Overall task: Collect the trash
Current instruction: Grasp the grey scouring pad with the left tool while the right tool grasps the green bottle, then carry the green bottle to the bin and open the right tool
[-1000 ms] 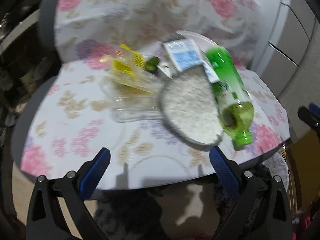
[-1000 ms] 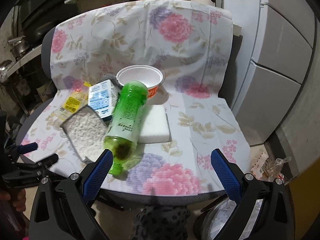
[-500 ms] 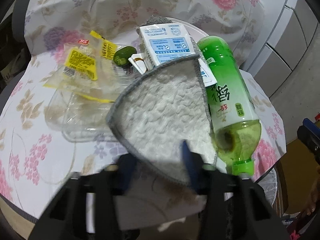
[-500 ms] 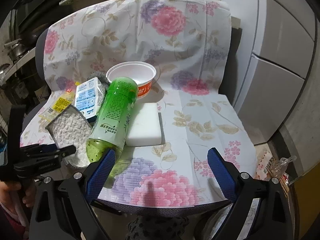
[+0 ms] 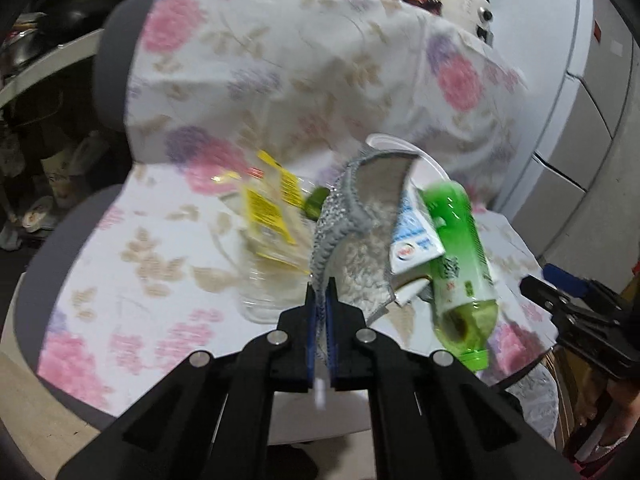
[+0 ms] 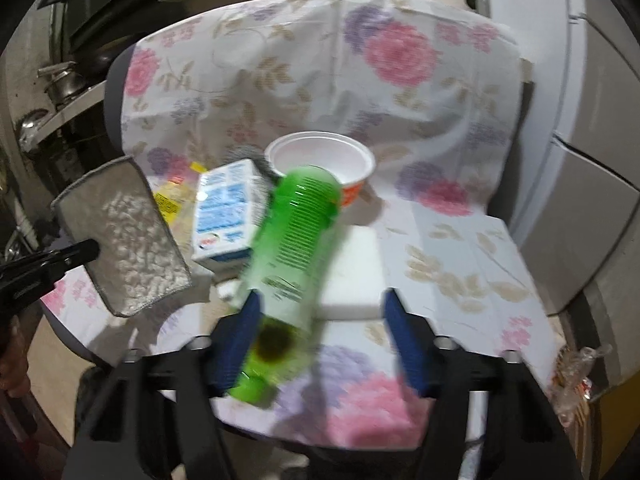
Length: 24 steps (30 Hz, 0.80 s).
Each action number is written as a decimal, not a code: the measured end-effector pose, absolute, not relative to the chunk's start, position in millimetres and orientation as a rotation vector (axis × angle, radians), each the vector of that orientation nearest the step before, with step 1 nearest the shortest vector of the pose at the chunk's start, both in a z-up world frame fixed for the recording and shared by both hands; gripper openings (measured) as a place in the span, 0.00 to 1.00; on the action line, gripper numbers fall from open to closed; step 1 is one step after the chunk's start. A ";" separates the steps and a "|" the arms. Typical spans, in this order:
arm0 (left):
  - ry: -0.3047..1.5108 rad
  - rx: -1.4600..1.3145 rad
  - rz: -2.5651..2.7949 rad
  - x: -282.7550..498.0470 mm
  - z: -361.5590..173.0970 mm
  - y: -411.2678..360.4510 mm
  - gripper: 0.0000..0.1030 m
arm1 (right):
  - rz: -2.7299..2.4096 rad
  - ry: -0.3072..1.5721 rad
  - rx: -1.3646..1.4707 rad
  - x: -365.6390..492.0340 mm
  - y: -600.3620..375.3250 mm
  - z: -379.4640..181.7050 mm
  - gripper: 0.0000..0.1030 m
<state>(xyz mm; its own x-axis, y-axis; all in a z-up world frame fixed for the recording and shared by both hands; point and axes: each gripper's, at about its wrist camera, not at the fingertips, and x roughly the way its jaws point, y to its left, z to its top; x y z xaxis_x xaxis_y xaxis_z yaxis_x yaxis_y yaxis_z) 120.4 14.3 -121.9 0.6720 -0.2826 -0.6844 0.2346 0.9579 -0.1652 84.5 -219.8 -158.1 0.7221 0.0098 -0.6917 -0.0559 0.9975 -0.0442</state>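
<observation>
Left tongs (image 5: 320, 292) pinching a nubbly white, grey-edged cloth (image 5: 360, 236); right tongs (image 6: 320, 336) closing around a translucent green bottle (image 6: 292, 240)

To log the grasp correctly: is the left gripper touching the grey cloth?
Touching. In the left wrist view the left gripper is shut with the edge of the grey cloth pinched between its blue pads. The right wrist view shows the cloth lifted.

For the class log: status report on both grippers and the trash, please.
Left gripper shut on grey cloth, lifted. Right gripper closing around green bottle, not yet gripping. Milk carton touching bottle.
</observation>
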 end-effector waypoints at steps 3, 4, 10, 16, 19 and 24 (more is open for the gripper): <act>0.785 -0.095 -0.292 122.4 -120.7 25.8 0.02 | 0.030 0.771 -0.089 103.3 -203.7 -167.8 0.58; 0.787 -0.100 -0.291 122.6 -122.1 28.6 0.02 | 0.023 0.778 -0.093 107.2 -200.6 -171.3 0.67; 0.803 -0.128 -0.302 123.4 -132.2 39.0 0.02 | -0.053 0.856 -0.156 140.7 -183.9 -200.9 0.76; 0.798 -0.139 -0.311 120.0 -131.8 40.1 0.02 | -0.095 0.873 -0.155 150.6 -179.2 -207.9 0.62; 0.789 -0.140 -0.320 116.0 -127.7 37.4 0.02 | -0.103 0.848 -0.115 145.4 -185.0 -199.7 0.58; 0.763 -0.140 -0.357 106.5 -116.2 31.1 0.02 | -0.068 0.783 -0.021 119.1 -209.7 -167.5 0.57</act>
